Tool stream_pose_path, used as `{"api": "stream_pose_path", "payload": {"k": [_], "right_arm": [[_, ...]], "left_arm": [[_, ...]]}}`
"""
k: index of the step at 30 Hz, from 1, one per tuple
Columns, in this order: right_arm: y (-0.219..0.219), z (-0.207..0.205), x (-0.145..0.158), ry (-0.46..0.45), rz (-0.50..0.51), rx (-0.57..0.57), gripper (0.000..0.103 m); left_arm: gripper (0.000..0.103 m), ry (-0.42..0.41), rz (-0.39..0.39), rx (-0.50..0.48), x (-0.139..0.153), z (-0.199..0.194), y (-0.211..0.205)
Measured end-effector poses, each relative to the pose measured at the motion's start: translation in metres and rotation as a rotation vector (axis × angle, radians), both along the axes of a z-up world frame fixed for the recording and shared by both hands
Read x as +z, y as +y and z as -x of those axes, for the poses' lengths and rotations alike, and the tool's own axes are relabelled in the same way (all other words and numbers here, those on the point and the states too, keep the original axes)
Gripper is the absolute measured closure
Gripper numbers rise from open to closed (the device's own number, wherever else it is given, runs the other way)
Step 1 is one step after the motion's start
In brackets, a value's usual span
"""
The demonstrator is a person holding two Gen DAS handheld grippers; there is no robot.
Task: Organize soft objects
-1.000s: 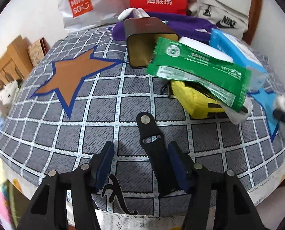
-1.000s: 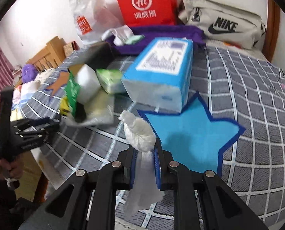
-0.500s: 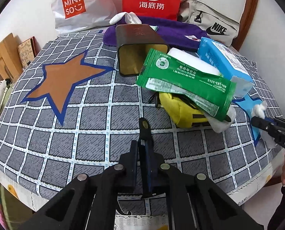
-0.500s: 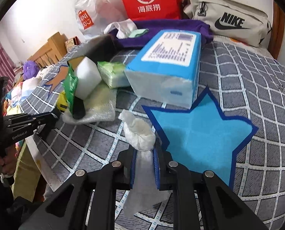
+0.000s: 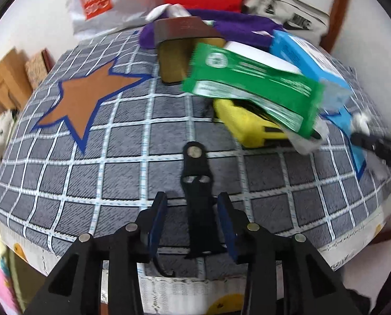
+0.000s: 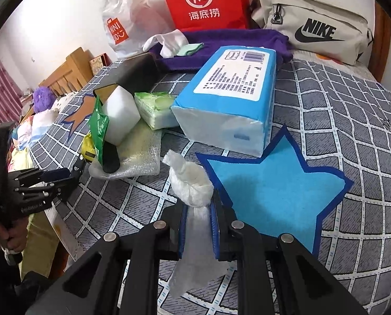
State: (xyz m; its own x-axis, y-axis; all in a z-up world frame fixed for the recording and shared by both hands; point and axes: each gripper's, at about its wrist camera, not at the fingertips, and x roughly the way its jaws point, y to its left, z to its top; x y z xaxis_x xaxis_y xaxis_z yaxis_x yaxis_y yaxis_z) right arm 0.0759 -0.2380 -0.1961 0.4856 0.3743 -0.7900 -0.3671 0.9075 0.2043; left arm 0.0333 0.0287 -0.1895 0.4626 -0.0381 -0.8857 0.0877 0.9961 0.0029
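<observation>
My right gripper [image 6: 198,210] is shut on a crumpled white tissue wad [image 6: 190,181], held just left of the blue star patch [image 6: 271,189]. My left gripper [image 5: 192,204] is open, its pads on either side of a flat black clip [image 5: 196,183] lying on the grey checked bedspread [image 5: 116,162]. Behind lies a pile: a green packet [image 5: 250,84], a yellow pouch [image 5: 245,123], a white foam block [image 6: 119,113], a green tissue pack [image 6: 156,107] and a blue tissue pack [image 6: 232,92]. The left gripper also shows in the right wrist view [image 6: 48,181].
A brown box [image 5: 181,50] lies open on its side behind the pile. An orange star patch [image 5: 87,94] is at the left. A purple towel [image 6: 221,42], red bag [image 6: 203,0], Miniso bag [image 6: 121,26] and Nike bag [image 6: 313,29] line the back wall. The bed's edge is right below both grippers.
The left gripper closed around the black clip half a second ago and has now opened again. The right gripper stays shut on the tissue wad, with little shift.
</observation>
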Motion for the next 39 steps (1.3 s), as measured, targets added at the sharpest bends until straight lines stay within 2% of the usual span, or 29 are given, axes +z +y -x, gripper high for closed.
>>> {"api": "stream_pose_path", "payload": {"k": [3,6,7,13,18,30,39], "right_arm": [[0.002,0.0,-0.001,0.001,0.0,0.004,0.087],[0.002,-0.002,-0.003,0.008,-0.003,0.005,0.087],[0.002,-0.003,-0.003,0.011,-0.002,0.003,0.087],[0.0,0.0,0.008,-0.013,-0.01,0.0,0.087],[-0.005,0.002,0.03,-0.051,-0.04,-0.001,0.087],[0.002,-0.015,0.067,-0.117,-0.025,0.013,0.087],[0.003,-0.043,0.09,-0.16,-0.019,0.012,0.087]], "left_arm": [[0.067,-0.011,-0.006,-0.016,-0.001,0.002,-0.006],[0.082,-0.029,-0.011,-0.025,0.0,0.0,-0.005],[0.083,-0.028,-0.004,-0.019,0.0,-0.001,-0.004],[0.084,-0.008,0.055,-0.008,0.006,-0.006,0.005],[0.084,-0.051,0.061,-0.003,0.03,-0.008,0.013],[0.084,-0.14,0.094,0.033,0.078,-0.031,0.033],[0.084,-0.176,0.106,0.016,0.103,-0.07,0.026]]}}
